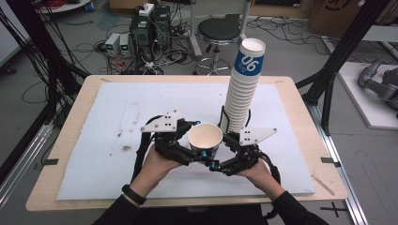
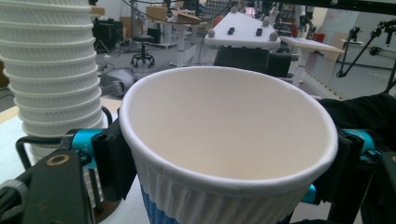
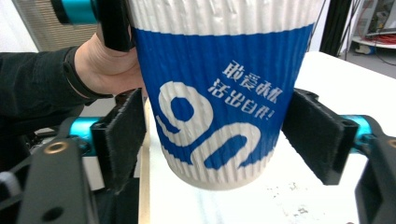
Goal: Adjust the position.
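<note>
Cup (image 1: 204, 137) sits between both grippers above the mat (image 1: 117, 122), just in front of the stack (image 1: 241, 93). I see my left gripper (image 2: 224, 154) clamped on its rim, pads pressing both sides; the cup's base is cut off there. My right gripper (image 3: 217, 140) flanks the blue band lower down, jaws apart, gaps on both sides. From above, the cup hides both grippers' tips.
</note>
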Demonstrator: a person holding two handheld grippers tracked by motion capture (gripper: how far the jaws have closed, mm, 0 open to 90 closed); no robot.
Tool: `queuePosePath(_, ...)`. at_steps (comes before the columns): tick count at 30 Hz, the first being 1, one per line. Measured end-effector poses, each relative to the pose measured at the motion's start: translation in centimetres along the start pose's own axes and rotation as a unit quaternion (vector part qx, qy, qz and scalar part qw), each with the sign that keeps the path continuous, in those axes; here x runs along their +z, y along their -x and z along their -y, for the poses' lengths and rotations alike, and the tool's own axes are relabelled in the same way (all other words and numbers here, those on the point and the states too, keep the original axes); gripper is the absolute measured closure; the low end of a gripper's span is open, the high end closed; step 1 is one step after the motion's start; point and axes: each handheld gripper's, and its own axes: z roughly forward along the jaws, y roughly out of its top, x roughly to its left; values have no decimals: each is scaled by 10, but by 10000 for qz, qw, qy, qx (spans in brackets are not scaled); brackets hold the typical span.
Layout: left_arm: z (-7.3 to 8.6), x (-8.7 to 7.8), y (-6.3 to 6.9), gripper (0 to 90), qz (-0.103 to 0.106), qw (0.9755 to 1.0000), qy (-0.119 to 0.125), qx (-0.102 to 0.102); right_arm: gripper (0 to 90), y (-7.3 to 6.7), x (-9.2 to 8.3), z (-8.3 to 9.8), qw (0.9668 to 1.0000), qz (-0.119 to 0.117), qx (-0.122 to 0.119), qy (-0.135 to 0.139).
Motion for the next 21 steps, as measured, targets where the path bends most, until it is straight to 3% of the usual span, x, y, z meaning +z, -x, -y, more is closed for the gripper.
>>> queuePosePath(13, 5, -7, -7, 228, -111, 9998, -143, 40, 190, 8, -18, -3, 9998, 175, 20, -40)
queuePosePath(21, 9, -15, -9, 228, -214, 9996, -203, 18, 191, 18, -41, -3, 9989, 467, 43, 37)
